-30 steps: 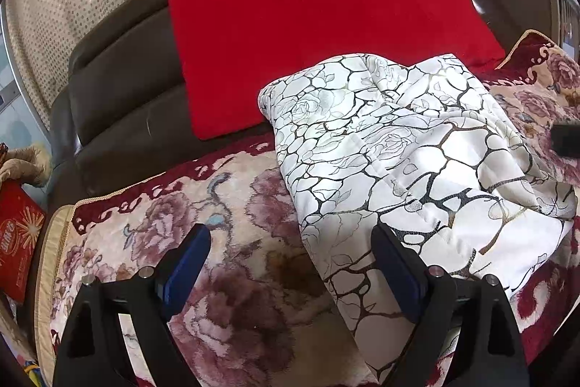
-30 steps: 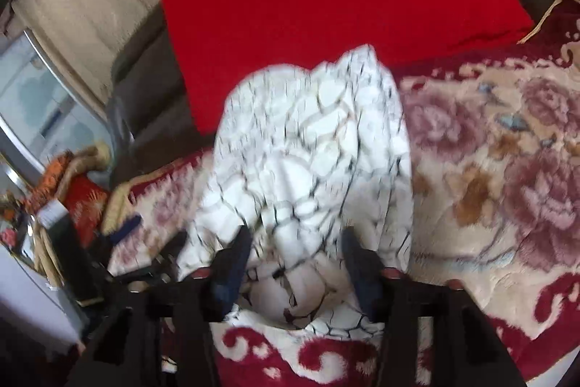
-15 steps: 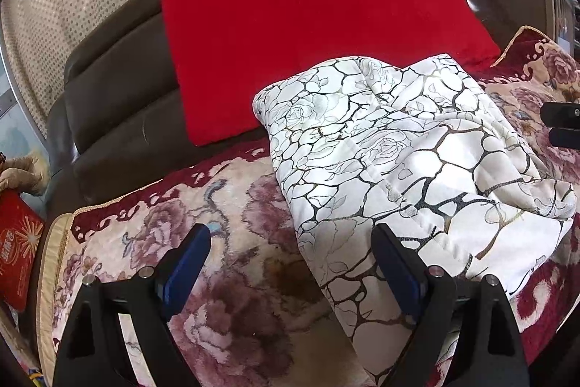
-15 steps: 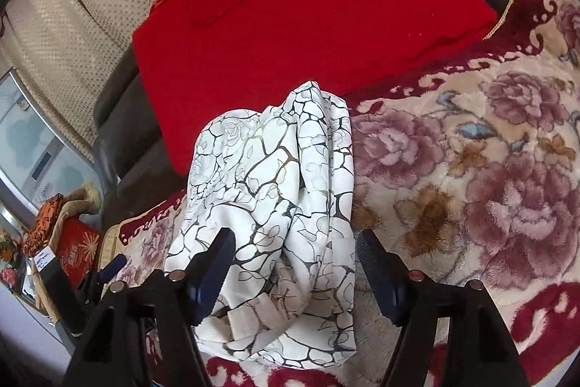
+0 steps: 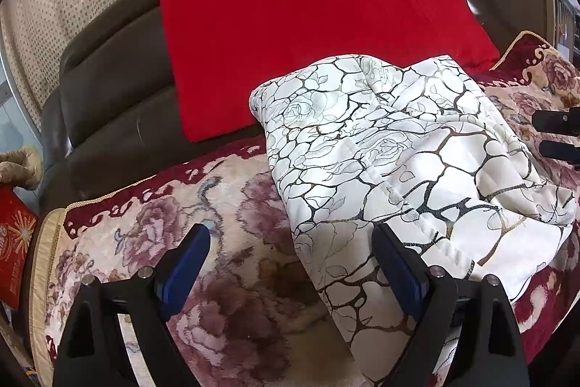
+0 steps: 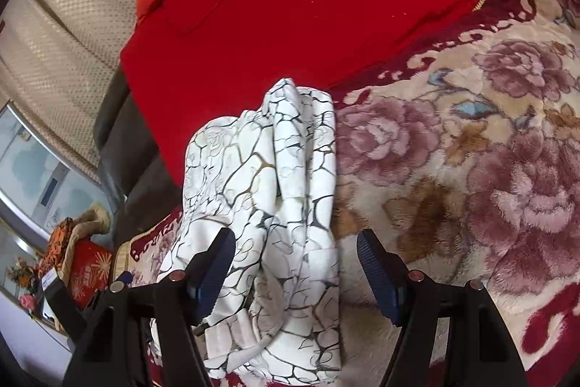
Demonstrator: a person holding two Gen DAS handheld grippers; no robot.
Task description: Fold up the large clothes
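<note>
On the plush floral blanket in cream, pink and maroon (image 5: 152, 242) that covers the dark brown leather sofa (image 5: 108, 104), we see the white padded garment with its black-and-gold cracked-vein print (image 5: 391, 162) lying as a compact, roughly rectangular bundle, its far end just against the flat red cushion (image 5: 308, 24) propped on the backrest. We judge the folding largely done: the garment is already doubled over itself, with layered edges showing along its near end in the right wrist view (image 6: 275, 205). Its top layer is rumpled and ridged rather than flat, so what seems left is smoothing or perhaps one more fold, though the fisheye bend makes it hard for us to tell how many layers there are. Our left gripper (image 5: 291, 260) has its blue-padded fingers (image 5: 188, 263) spread wide, holding nothing, with one beside the garment's near edge. Our right gripper (image 6: 295, 263) also has its fingers apart, straddling the garment's near end without pinching it.
</note>
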